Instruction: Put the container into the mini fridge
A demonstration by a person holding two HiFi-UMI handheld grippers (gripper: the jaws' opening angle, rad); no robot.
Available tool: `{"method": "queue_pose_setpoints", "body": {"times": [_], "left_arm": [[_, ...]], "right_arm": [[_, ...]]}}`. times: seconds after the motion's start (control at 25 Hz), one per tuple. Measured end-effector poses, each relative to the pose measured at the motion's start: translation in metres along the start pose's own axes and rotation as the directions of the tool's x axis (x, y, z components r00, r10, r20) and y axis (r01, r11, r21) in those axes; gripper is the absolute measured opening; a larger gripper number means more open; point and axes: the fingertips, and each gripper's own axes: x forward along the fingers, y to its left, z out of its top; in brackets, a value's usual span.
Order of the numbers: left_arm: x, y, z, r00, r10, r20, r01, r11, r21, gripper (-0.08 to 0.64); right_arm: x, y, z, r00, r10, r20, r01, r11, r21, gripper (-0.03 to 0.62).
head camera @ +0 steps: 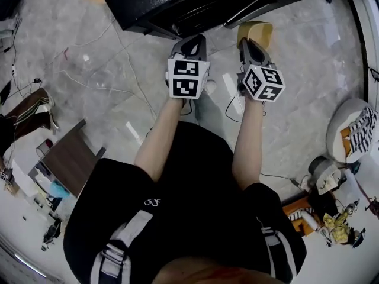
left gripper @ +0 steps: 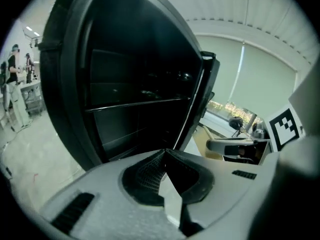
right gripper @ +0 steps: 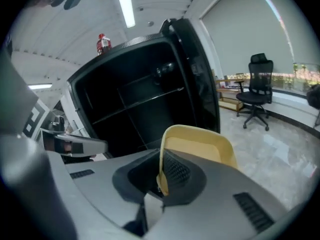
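A: Right gripper?
B: Clamped on the rim of the yellow container. It's held in the air just in front of the open mini fridge, not inside.
A: Left gripper?
B: Jaws pressed together, nothing between them, pointing at the fridge's dark shelves.
A: Extras?
B: Red can on top of the fridge, black office chair well apart, by the window.

left hand-held gripper, jaws together, empty, facing open mini fridge, dark shelf
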Motion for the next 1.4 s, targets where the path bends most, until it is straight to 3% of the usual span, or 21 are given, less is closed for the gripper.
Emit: {"method": "queue_pose_setpoints", "body": {"times": [0.12, 0.28, 0.44, 0.64, 0.72, 1.0, 1.12, 1.2, 1.28, 1.4], "left_arm": [[-0.007, 0.025, -0.011, 0.999, 0.050, -0.002, -0.050, 0.997, -0.052, 0.006], [-0.015, 0.049, -0.022, 0.995, 0.096, -0.004, -0.096, 0.990, -0.099, 0.006], [-0.027, 0.064, -0.035, 0.991, 0.136, -0.008, -0.136, 0.981, -0.139, 0.006], [-0.037, 0.071, -0.048, 0.988, 0.151, -0.016, -0.151, 0.975, -0.161, 0.006], [-0.041, 0.074, -0.053, 0.988, 0.156, -0.022, -0.157, 0.974, -0.162, 0.006], [-0.051, 0.092, -0.066, 0.981, 0.190, -0.039, -0.194, 0.963, -0.187, 0.006], [-0.050, 0.095, -0.070, 0.980, 0.192, -0.047, -0.197, 0.961, -0.195, 0.006], [-0.049, 0.092, -0.070, 0.982, 0.183, -0.043, -0.188, 0.964, -0.189, 0.006], [-0.049, 0.089, -0.068, 0.984, 0.174, -0.039, -0.179, 0.967, -0.183, 0.006], [-0.047, 0.079, -0.060, 0.988, 0.155, -0.023, -0.156, 0.973, -0.167, 0.006]], "right_arm": [[0.035, 0.024, -0.011, 0.993, 0.084, -0.083, -0.092, 0.991, -0.102, 0.020], [0.079, 0.049, -0.024, 0.968, 0.159, -0.193, -0.204, 0.948, -0.243, 0.020], [0.115, 0.070, -0.043, 0.929, 0.199, -0.313, -0.312, 0.873, -0.374, 0.020], [0.150, 0.089, -0.063, 0.883, 0.208, -0.420, -0.419, 0.753, -0.507, 0.020], [0.163, 0.092, -0.071, 0.873, 0.195, -0.447, -0.440, 0.711, -0.548, 0.020], [0.197, 0.101, -0.094, 0.848, 0.133, -0.513, -0.480, 0.605, -0.635, 0.020], [0.208, 0.104, -0.094, 0.856, 0.104, -0.506, -0.459, 0.603, -0.653, 0.020], [0.207, 0.102, -0.089, 0.867, 0.099, -0.488, -0.435, 0.628, -0.645, 0.021], [0.201, 0.100, -0.084, 0.882, 0.110, -0.458, -0.402, 0.683, -0.610, 0.023], [0.180, 0.090, -0.066, 0.925, 0.106, -0.365, -0.307, 0.776, -0.552, 0.023]]}}
